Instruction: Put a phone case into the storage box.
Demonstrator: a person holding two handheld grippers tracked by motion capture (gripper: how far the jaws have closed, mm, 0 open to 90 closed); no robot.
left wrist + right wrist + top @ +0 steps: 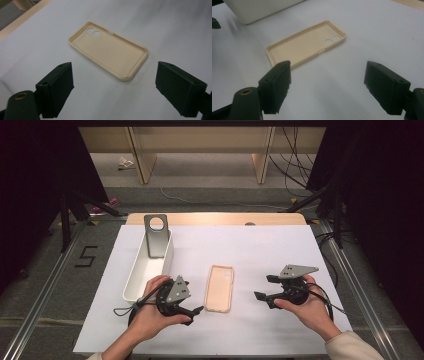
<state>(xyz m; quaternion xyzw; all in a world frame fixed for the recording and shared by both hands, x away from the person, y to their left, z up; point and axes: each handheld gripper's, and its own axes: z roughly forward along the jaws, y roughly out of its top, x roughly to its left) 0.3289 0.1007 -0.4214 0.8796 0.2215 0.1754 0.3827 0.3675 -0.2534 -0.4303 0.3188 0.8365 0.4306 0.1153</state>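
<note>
One white bin (pixel 142 270) sits left of the case (pixel 219 288), with one grey stand (pixel 156 236) leaning at its far end. One beige case, hollow side up, lies flat between my grippers. Left gripper (pixel 197 309) and right gripper (pixel 263 287): jaws wide apart, gripping nothing.

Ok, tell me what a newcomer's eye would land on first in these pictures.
First, the beige phone case lying open side up in the middle of the white table cover, camera holes toward the far end. The left gripper and right gripper flank it, both open and pointing at it without touching. Next, the white bin at the left, with a grey metal plate with a round hole leaning in its far end.
</note>
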